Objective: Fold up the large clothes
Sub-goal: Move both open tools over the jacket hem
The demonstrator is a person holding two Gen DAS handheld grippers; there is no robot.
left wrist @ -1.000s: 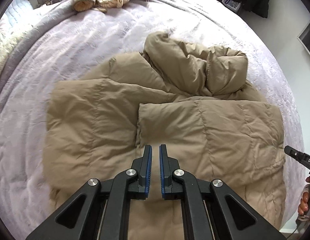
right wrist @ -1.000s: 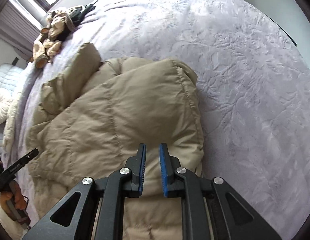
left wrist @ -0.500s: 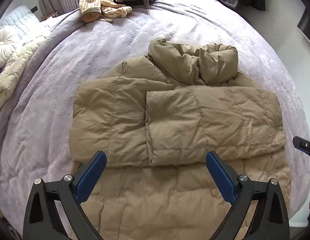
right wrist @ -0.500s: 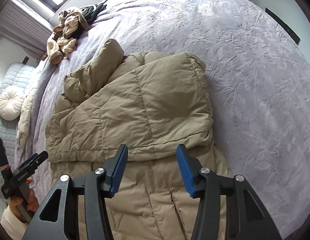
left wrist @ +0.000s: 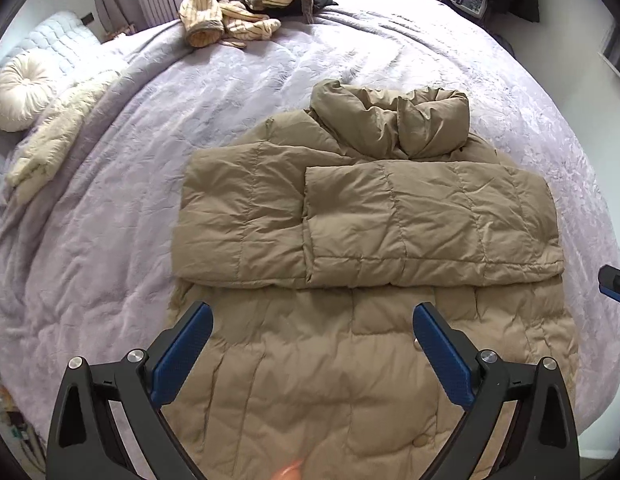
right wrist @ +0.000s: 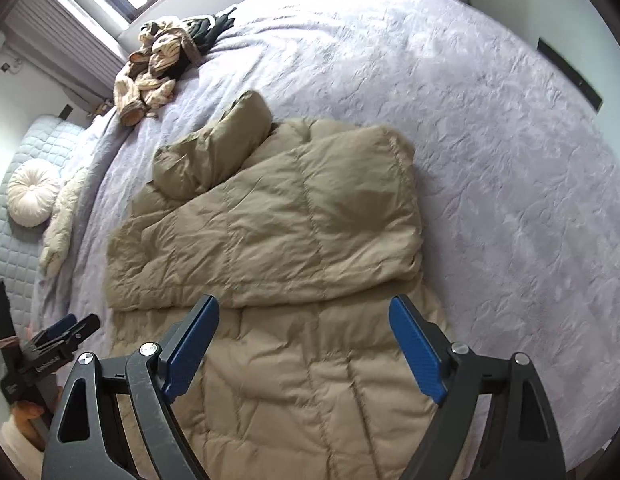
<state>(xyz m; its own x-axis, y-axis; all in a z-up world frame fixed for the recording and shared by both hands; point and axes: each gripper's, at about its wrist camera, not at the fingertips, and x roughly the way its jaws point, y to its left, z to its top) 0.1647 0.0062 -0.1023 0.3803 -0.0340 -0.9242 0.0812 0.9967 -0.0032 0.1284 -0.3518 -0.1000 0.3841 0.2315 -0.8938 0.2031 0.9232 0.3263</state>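
Both hand-held grippers lifted off puffer coat [left wrist: 350, 220], left [left wrist: 310, 356] wide open, right [right wrist: 305, 344] opening, both empty

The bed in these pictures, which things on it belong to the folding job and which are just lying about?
Part of the job:
- tan quilted puffer coat, sleeves folded across its chest
- left gripper, open, empty
- right gripper, jaws opening, nothing between them

Just lying about:
- pile of cream striped clothes
- round white tufted cushion
- cream fleecy throw
- lilac bedspread
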